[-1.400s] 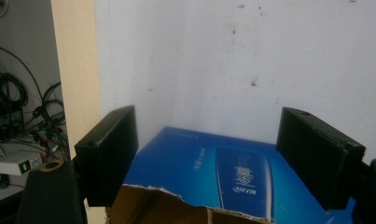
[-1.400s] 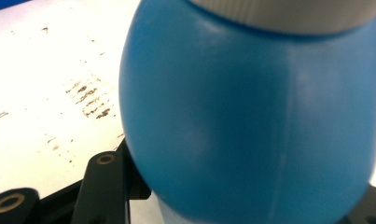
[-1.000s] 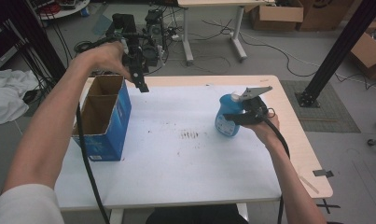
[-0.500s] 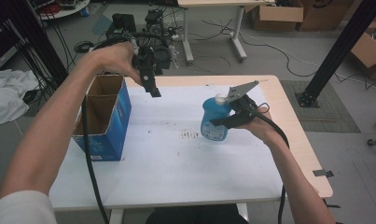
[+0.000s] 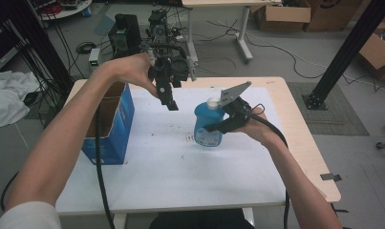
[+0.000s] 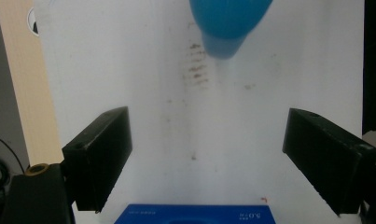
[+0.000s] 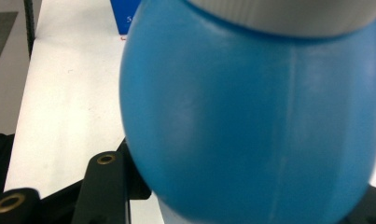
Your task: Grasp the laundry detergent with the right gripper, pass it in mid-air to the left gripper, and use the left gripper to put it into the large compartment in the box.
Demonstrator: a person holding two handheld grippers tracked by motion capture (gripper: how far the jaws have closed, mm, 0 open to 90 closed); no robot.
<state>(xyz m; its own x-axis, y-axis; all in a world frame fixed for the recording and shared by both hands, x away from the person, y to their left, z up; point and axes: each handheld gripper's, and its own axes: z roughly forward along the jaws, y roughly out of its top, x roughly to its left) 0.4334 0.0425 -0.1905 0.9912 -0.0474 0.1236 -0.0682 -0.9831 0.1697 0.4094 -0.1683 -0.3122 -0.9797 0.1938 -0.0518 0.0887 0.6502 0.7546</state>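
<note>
Left claw (image 5: 172,106) points down, jaws just opened wide; right claw (image 5: 213,128) apparently clamped.

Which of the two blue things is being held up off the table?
The blue bottle with the white cap, gripped by the right tool. The blue box stands open-topped on the table.

bottle (image 5: 208,128): smooth blue plastic, slightly glossy
cap (image 5: 212,101): white ribbed plastic
box (image 5: 114,126): blue printed cardboard, brown matt inside
desk (image 5: 295,124): light wood edge, matt white stained sheet on top
left gripper (image 6: 209,154): matt black plastic
</note>
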